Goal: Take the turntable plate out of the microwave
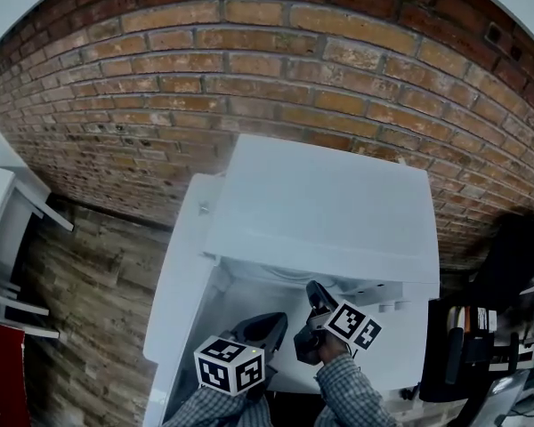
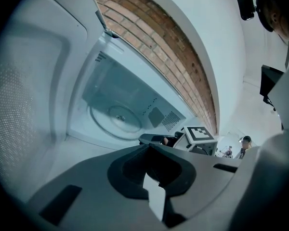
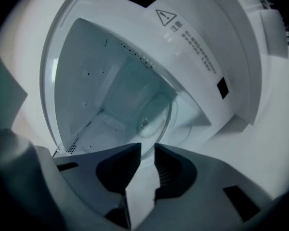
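Note:
The white microwave (image 1: 320,203) stands with its door (image 1: 182,274) swung open to the left. The clear glass turntable plate (image 2: 118,119) lies flat on the cavity floor and shows tilted in the right gripper view (image 3: 154,117). In the head view the microwave's top hides it. My left gripper (image 2: 149,146) is shut with nothing in it and hangs in front of the opening (image 1: 262,327). My right gripper (image 3: 147,148) points into the cavity at the plate's near rim, its jaws a narrow gap apart with nothing between them. It sits right of the left gripper (image 1: 316,292).
A brick wall (image 1: 249,69) rises behind the microwave. White shelving (image 1: 9,229) stands at the left and dark clutter (image 1: 489,327) at the right. The open door's inner face (image 2: 19,105) fills the left of the left gripper view. People stand far off (image 2: 243,146).

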Demonstrator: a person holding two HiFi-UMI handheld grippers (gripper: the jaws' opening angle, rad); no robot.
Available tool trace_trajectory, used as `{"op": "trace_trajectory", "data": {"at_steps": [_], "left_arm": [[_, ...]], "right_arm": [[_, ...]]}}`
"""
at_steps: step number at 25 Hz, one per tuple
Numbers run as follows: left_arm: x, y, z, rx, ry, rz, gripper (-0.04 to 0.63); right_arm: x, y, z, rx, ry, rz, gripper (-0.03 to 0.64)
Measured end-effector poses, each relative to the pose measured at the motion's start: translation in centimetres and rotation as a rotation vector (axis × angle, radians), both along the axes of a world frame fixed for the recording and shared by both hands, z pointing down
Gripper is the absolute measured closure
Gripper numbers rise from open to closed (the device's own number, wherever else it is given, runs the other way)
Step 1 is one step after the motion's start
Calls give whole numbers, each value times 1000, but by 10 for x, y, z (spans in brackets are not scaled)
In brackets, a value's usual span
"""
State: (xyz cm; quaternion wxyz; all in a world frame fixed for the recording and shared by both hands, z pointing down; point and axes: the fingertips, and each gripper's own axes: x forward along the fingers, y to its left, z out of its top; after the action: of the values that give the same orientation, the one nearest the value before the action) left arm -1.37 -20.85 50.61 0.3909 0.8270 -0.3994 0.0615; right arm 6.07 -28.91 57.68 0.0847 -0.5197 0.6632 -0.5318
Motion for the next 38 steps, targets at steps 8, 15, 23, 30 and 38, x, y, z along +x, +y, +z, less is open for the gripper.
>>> {"op": "trace_trajectory", "data": {"at_steps": [8, 15, 23, 30, 38], "left_arm": [[-2, -11, 2, -14, 2, -42, 586], [-4, -15, 5, -34, 11, -99, 586], [-3, -23, 13, -88, 72, -146, 586], [20, -42, 28, -195, 386, -169, 567], [2, -64, 65, -310, 595, -359, 483]], "right_arm": [[4, -14, 12, -51, -66, 47, 489], [2, -19, 18, -68, -97, 61, 492], [9, -20, 18, -58, -140, 95, 571], [10, -19, 16, -62, -204, 100, 574], [10, -19, 11, -70, -287, 132, 580]]}}
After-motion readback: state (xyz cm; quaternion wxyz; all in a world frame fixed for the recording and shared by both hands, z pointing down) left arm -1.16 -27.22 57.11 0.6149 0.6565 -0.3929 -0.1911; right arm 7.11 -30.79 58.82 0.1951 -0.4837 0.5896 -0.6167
